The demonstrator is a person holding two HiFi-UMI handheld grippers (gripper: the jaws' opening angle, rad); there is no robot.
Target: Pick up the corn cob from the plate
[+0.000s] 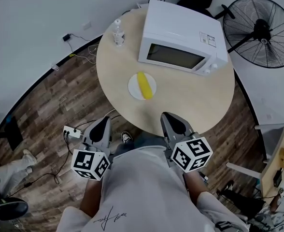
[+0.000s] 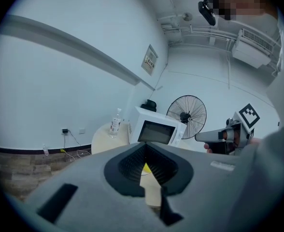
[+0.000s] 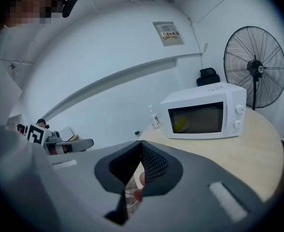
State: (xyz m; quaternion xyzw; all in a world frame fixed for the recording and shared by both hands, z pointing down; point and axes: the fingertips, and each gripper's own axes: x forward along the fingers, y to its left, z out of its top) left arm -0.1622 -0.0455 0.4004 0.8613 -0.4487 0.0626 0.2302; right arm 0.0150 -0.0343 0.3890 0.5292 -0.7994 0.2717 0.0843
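smooth matt pale-wood table (image 1: 190,98), glossy white microwave (image 1: 180,30), wood-plank floor (image 1: 60,103), clear plastic bottle (image 1: 118,34)

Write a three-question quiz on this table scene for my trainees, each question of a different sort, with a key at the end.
1. True or false: the corn cob lies on the plate.
2. Multiple choice: what stands next to the microwave on the table? A) a water bottle B) a kettle C) a mug
3. Short answer: are the jaws of the left gripper and the right gripper open or shut?

Key: 1 true; 2 A; 3 shut, and both are empty.
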